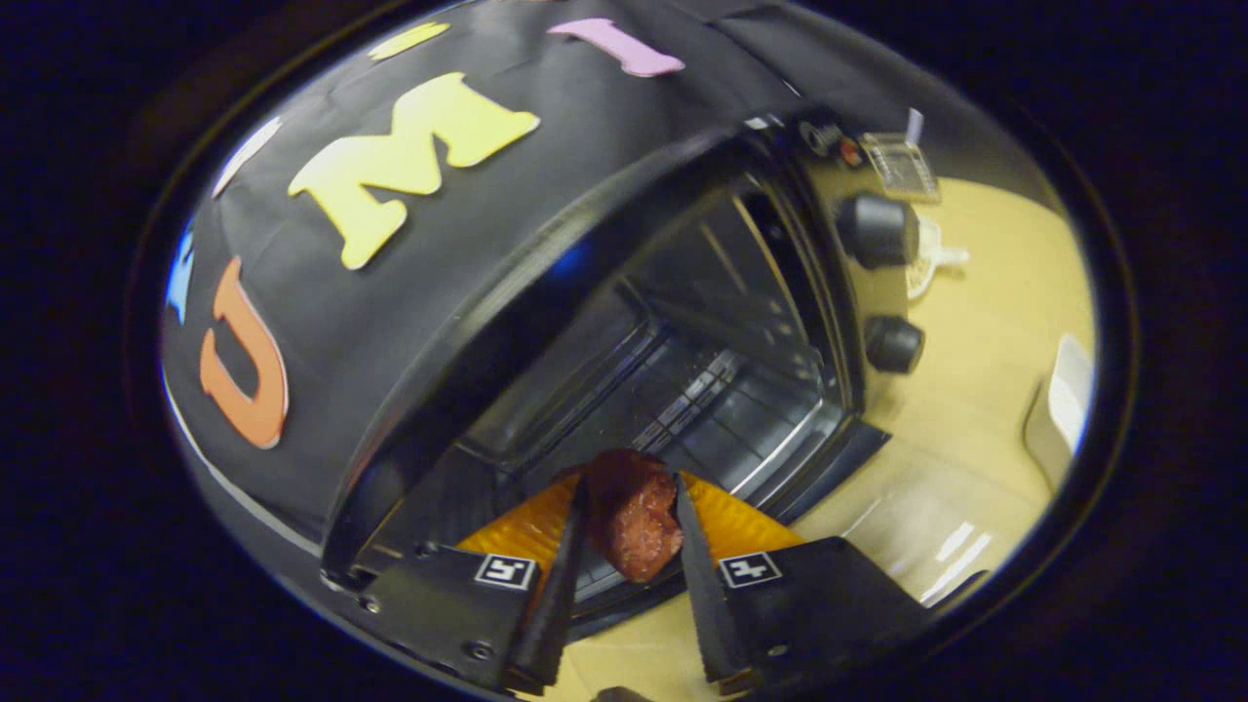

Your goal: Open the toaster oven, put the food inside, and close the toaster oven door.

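Note:
The black toaster oven (546,292) stands open on a pale wooden table, seen tilted. Its cavity shows a wire rack (702,390) and dark walls; two round knobs (877,229) sit on its control panel. The glass door (829,458) hangs down flat in front of the cavity. My gripper (629,497) is shut on a reddish-brown piece of food (632,517), held between both fingers. The food hangs at the mouth of the oven, just over the lowered door, with the rack beyond it.
The wooden table (975,390) stretches past the oven's knob side. A white container (1063,409) stands there near the table's edge. A small clear object (902,161) and a white item (931,258) lie behind the oven's control panel.

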`<state>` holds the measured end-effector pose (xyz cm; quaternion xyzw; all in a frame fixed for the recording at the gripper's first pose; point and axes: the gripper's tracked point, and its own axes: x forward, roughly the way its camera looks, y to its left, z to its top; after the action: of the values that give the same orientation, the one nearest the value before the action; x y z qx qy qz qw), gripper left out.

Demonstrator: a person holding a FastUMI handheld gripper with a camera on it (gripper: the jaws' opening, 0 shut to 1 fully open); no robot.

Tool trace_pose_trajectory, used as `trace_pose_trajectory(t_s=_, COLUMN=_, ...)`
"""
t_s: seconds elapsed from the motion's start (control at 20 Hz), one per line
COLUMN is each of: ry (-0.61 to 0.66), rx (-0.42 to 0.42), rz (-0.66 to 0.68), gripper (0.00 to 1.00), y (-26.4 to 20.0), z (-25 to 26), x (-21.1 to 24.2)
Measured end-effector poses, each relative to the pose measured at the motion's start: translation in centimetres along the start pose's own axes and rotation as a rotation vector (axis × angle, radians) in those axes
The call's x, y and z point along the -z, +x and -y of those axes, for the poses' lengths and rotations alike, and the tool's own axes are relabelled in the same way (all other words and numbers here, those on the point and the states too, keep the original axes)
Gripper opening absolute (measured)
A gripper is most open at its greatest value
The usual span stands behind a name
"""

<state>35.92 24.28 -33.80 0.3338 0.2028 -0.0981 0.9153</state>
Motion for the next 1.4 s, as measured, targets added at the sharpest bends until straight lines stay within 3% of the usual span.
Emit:
trace_pose_trajectory(t_s=0.1, ry=-0.1, rx=-0.002, rz=0.041, gripper=0.81, y=-0.1, z=0.2, x=-1.4)
trace_pose_trajectory(t_s=0.2, ry=-0.143, rx=-0.007, rz=0.024, gripper=0.94, y=-0.6, z=-0.2, x=-1.4)
trace_pose_trajectory(t_s=0.55, ry=-0.222, rx=-0.049, rz=-0.049, gripper=0.95, y=-2.6, z=0.2, x=-0.1)
trace_pose_trajectory(t_s=1.05, ry=-0.443, rx=-0.068, rz=-0.074, gripper=0.95, y=-9.5, z=4.8, x=-1.1)
trace_pose_trajectory(t_s=1.4, ry=-0.609, rx=-0.107, rz=-0.162, gripper=0.96, y=-15.6, z=7.9, x=3.0)
